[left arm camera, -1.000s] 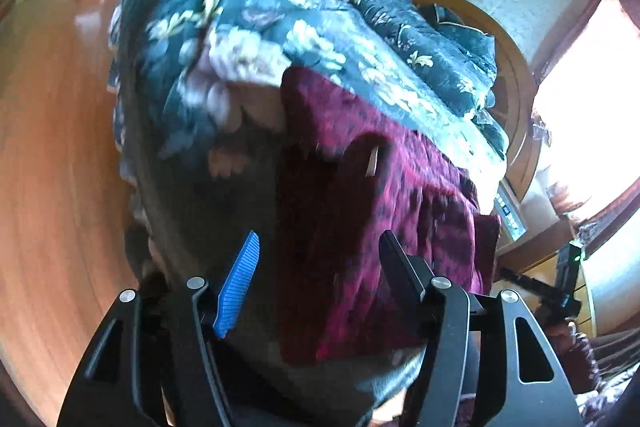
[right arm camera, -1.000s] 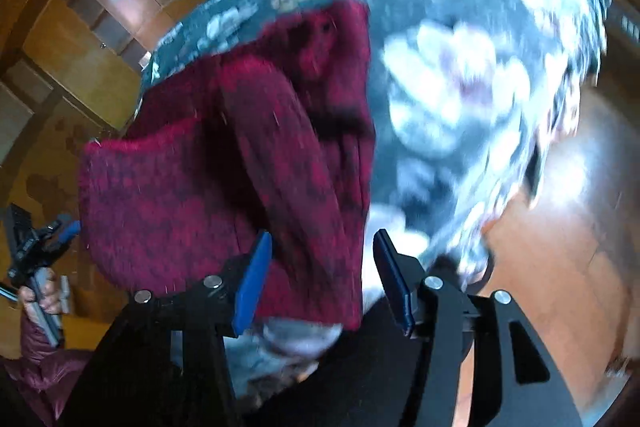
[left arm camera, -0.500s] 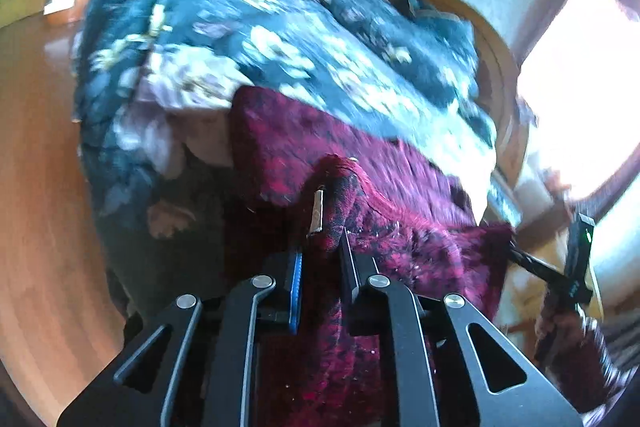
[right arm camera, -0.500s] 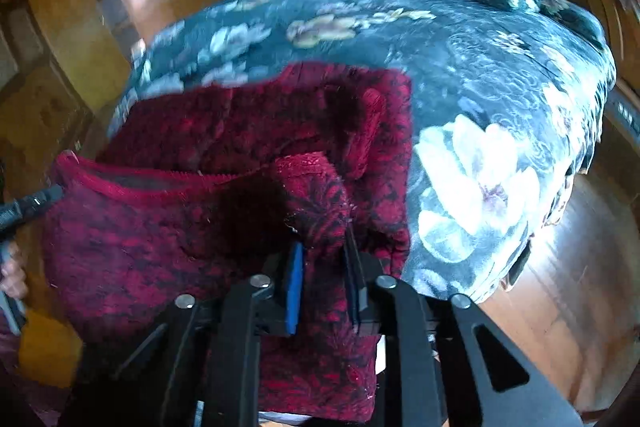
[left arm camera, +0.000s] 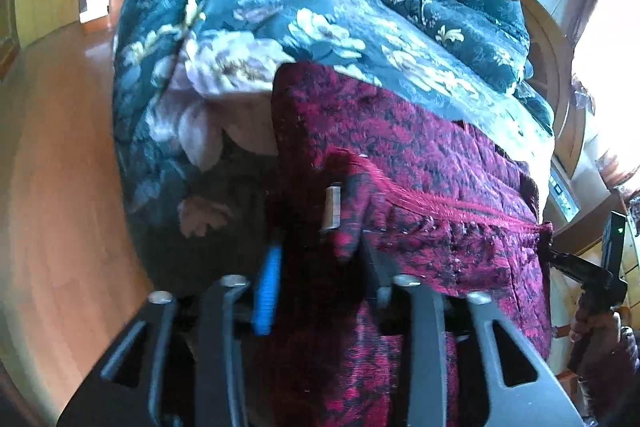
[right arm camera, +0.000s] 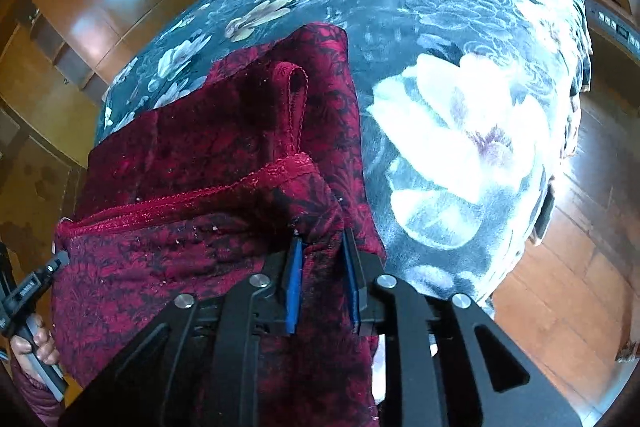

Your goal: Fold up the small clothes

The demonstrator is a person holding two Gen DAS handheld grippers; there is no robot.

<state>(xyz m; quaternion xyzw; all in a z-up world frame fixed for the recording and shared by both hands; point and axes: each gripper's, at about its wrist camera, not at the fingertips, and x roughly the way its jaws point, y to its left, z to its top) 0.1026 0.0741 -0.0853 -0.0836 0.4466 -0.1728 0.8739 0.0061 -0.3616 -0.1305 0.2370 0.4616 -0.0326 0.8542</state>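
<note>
- The dark red patterned garment (left arm camera: 400, 155) lies on the floral bedspread (left arm camera: 248, 27), draped over its near edge.
- The left gripper (left arm camera: 320, 259) is opening; its jaws stand apart around the garment's hem corner at 6 o'clock, which only the right pad touches.
- The right gripper (right arm camera: 324, 255) is opening slightly, yet still pinches the other hem corner (right arm camera: 316, 223) at 6 o'clock.
- Wooden floor (right arm camera: 560, 299) lies at 4 o'clock in the right wrist view.

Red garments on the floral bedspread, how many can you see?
1: a red garment lying at the floral bedspread's near edge, its folded hem reaching both tools. Others may be hidden underneath.
</note>
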